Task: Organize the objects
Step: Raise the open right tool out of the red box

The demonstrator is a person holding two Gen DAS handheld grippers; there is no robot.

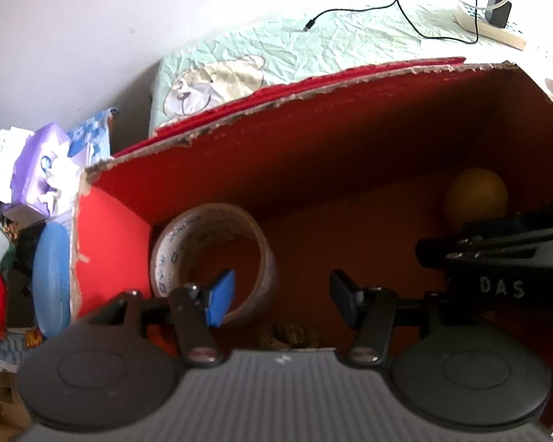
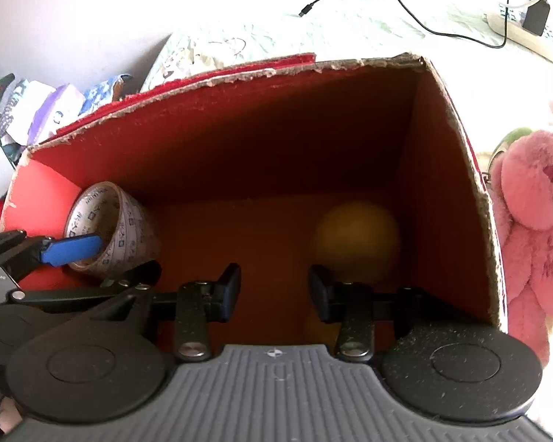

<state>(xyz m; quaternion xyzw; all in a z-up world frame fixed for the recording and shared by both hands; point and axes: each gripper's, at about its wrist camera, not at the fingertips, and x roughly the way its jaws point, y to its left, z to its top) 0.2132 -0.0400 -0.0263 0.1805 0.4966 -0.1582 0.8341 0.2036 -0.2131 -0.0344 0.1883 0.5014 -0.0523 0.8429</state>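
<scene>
A red cardboard box with torn edges stands open. Inside it a roll of brown tape leans in the left corner and a yellow ball lies at the right. My left gripper is open and empty inside the box, its left finger in front of the tape roll. My right gripper is open and empty inside the box, just in front of the ball. A small brownish thing lies on the box floor under the left gripper.
A pink plush toy sits just right of the box. A pile of packets and a blue case lies left of it. Behind the box, a pale green bedsheet bears a black cable and a power strip.
</scene>
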